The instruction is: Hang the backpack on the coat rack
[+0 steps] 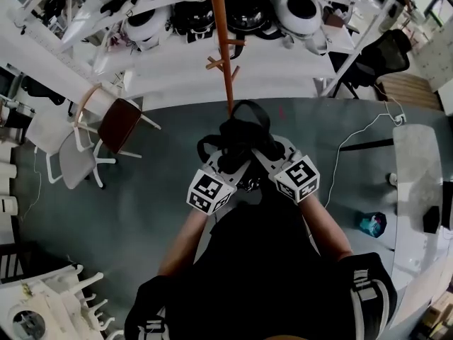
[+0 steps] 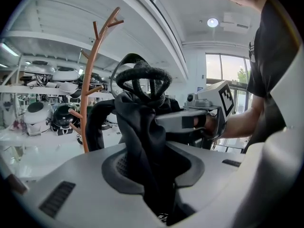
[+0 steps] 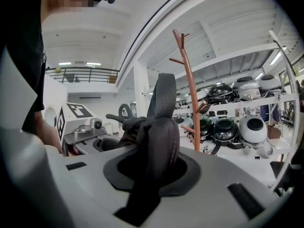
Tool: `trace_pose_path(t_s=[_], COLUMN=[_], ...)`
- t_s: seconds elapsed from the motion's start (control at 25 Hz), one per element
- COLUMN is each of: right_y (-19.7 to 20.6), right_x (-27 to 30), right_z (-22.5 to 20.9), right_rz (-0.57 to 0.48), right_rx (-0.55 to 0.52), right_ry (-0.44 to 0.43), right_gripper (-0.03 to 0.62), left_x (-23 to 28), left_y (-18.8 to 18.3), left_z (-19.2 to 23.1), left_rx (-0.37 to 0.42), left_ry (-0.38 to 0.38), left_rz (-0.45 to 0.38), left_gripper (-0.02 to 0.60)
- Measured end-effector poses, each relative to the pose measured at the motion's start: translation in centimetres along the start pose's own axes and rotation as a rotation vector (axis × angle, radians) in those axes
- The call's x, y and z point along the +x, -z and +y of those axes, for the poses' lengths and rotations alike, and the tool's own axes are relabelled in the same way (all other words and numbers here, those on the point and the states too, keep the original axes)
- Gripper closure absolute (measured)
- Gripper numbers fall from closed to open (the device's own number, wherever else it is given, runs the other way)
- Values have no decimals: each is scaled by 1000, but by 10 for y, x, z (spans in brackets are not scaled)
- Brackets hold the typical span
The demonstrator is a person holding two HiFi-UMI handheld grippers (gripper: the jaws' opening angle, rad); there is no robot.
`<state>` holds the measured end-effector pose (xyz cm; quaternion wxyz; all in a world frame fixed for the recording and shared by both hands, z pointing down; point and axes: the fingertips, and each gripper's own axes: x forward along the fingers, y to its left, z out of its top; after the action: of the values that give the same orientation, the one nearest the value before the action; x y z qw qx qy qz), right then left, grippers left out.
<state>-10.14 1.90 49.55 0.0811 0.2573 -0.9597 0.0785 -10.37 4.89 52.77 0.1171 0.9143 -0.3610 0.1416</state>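
The person wears a black short-sleeved shirt (image 2: 271, 56); left tool (image 1: 237, 163) and right tool (image 1: 265, 154) bear black-and-white marker cubes (image 1: 210, 192).

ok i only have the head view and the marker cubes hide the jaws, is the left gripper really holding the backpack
observer: yes, the left gripper is clamped on black fabric of the backpack.
operator: and the right
observer: the right gripper is shut on a padded strap.
operator: top loop on a peg yet
observer: no, the top loop stands free, with the coat rack apart, left of it in the left gripper view.
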Motion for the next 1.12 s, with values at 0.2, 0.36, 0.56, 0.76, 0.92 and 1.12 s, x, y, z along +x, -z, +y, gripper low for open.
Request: trace_pose_path(t_s=[0.2, 0.36, 0.56, 0.76, 0.92, 1.12], right_y=[-3, -7, -10, -17, -25, -35], right_x=[14, 28, 52, 69, 82, 97], right_z=[-39, -67, -101, -135, -156, -180], right_rz=[9, 16, 22, 37, 44, 53], right_rx=[-6, -14, -11, -8, -19, -26], right_ry=[-31, -59, -94, -129, -160, -193], right_gripper=[502, 502, 502, 502, 502, 502], left_x=[33, 56, 81, 107, 122, 139], left_y=[-11, -19, -28, -40, -50, -64], left_z=[24, 43, 75, 101, 119, 140], left_rx=[-14, -34, -51, -71, -91, -113], left_ry=[-28, -41, -73, -115, -148, -184], left_rz=[1, 0, 4, 7, 3, -3], left_gripper=[459, 459, 459, 459, 459, 459])
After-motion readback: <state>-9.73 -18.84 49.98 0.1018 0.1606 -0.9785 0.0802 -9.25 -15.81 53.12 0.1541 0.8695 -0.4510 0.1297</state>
